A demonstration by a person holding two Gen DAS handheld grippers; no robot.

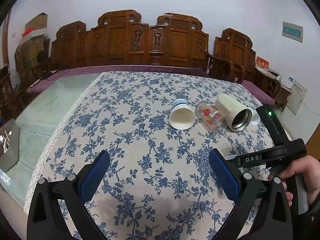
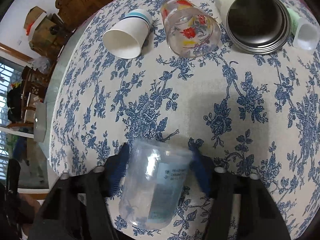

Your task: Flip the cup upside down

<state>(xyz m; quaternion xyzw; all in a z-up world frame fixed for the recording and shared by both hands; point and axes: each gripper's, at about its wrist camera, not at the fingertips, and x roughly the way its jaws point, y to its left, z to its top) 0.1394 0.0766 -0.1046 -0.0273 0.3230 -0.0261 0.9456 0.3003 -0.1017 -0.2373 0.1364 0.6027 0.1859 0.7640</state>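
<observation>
My right gripper (image 2: 158, 150) is shut on a clear plastic cup (image 2: 154, 184) with a pale blue label, held between the blue pads above the floral tablecloth (image 2: 200, 110); its base points away from the camera. My left gripper (image 1: 159, 160) is open and empty over the near part of the cloth. Several cups lie on their sides in a row: a white paper cup (image 2: 128, 34) (image 1: 181, 115), a printed glass (image 2: 190, 28) (image 1: 212, 116), a steel-lined white mug (image 2: 258, 22) (image 1: 235, 112) and a small pale cup (image 2: 304, 32).
The right gripper's black body and the hand holding it (image 1: 280, 156) show at the right of the left wrist view. A carved wooden bench (image 1: 130, 42) stands behind the table. Bare glass tabletop (image 1: 52, 104) lies left of the cloth.
</observation>
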